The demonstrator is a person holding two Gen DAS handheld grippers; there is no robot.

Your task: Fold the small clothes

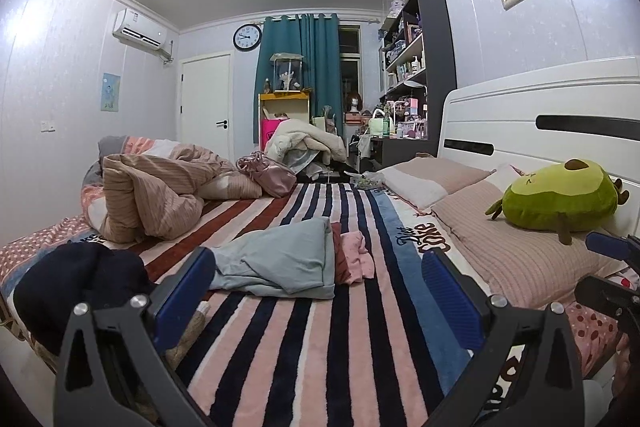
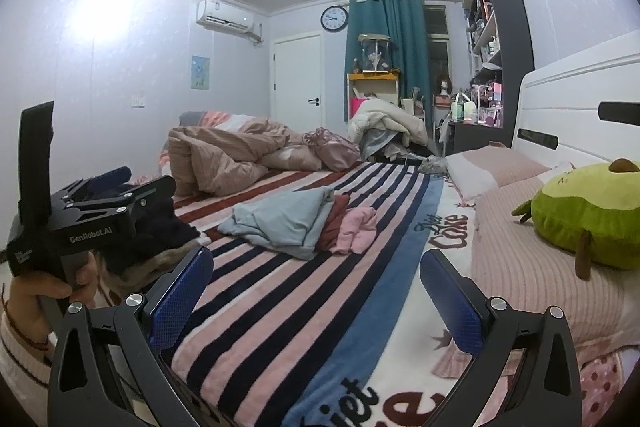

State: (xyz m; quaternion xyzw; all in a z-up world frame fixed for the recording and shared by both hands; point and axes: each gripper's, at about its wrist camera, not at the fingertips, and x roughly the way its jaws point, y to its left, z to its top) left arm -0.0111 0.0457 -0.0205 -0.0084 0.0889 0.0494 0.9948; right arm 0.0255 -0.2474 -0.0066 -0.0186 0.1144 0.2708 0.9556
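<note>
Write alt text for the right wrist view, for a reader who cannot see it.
The open right gripper hovers over a striped blanket on a bed, holding nothing. Ahead lies a small pile of clothes: light blue, dark red and pink. The left gripper is at far left, a green plush at right.

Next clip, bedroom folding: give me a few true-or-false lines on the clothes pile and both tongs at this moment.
1. Both tongs, left and right, are open and empty. True.
2. The light blue garment lies neatly folded. False: it is crumpled.
3. A pink garment lies beside the blue one on the striped blanket. True.
4. The green plush toy sits on the clothes pile. False: it rests on a pillow by the headboard.
</note>
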